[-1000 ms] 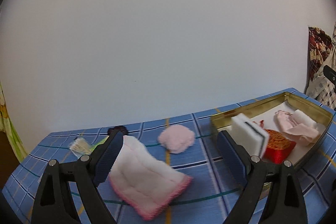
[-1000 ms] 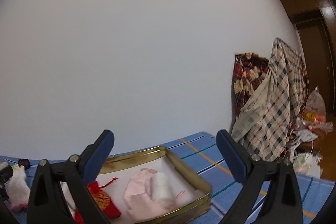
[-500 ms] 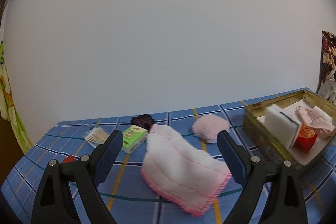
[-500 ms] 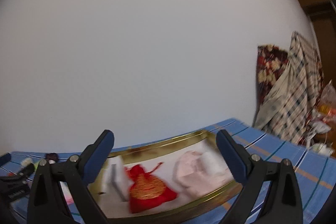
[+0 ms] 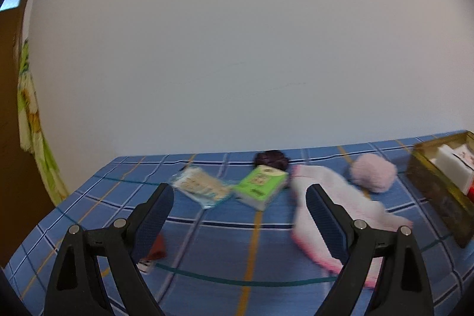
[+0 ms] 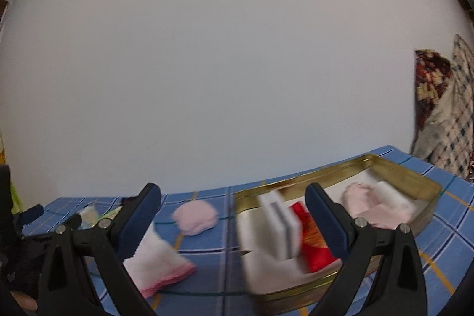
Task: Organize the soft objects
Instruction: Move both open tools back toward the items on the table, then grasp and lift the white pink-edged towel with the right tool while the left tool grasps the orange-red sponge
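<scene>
Left wrist view: the left gripper (image 5: 240,203) gapes empty over the blue checked cloth (image 5: 207,250). The pink-edged towel (image 5: 331,206) lies right, blurred; the gold tin (image 5: 438,191) is cut off far right.

Right wrist view: the right gripper (image 6: 234,206) stands open. The tin (image 6: 400,173) holds a white sponge (image 6: 281,227), red pouch (image 6: 314,239) and pink cloth (image 6: 364,203).

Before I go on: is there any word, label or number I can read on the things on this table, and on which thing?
None reads.
Green packet: printed front, too blurred to read.
Clear packet: no legible print.
Red pouch in the gold tin: gold pattern, too blurred to tell if it is writing.
</scene>
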